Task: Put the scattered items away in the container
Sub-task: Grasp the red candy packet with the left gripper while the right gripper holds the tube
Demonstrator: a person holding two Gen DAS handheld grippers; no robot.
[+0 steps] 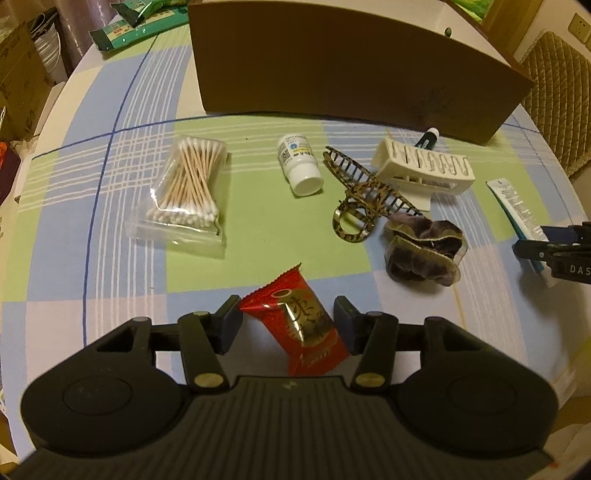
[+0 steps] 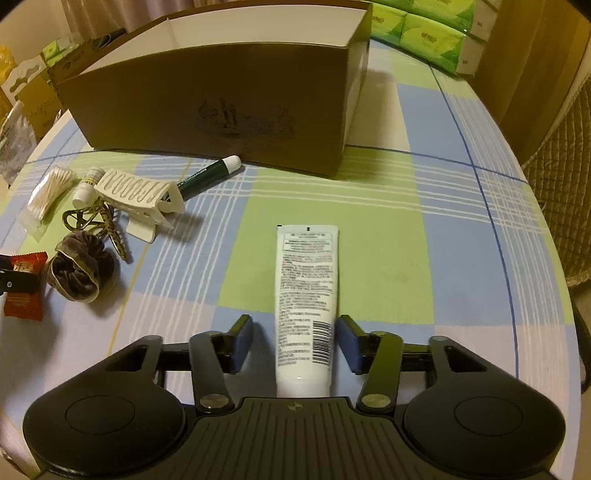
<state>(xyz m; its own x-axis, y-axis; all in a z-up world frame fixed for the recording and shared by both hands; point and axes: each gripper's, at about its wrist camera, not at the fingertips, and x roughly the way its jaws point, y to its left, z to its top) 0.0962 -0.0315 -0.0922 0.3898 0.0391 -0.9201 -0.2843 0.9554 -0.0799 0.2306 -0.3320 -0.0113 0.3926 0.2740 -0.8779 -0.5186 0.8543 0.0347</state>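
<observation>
A red snack packet (image 1: 295, 328) sits between the fingers of my left gripper (image 1: 288, 325), whose pads press on both its sides just above the checked tablecloth. The white tube (image 2: 306, 295) lies flat between the jaws of my right gripper (image 2: 295, 339), which stands open, with a clear gap at its left pad. The open brown cardboard box (image 2: 207, 107) stands behind the items. Scattered in front of it are a bag of cotton swabs (image 1: 188, 184), a white bottle (image 1: 299, 166), a leopard hair claw (image 1: 362, 195), a white hair claw (image 1: 424, 166), a dark scrunchie (image 1: 424, 247) and a green pen (image 2: 207, 173).
Green tissue packs (image 2: 424, 33) are stacked behind the box at the right. Green wrappers (image 1: 140, 22) lie at the table's far left. A padded chair back (image 1: 561, 92) stands off the rounded right edge. Boxes and bags (image 2: 26, 92) crowd the left side.
</observation>
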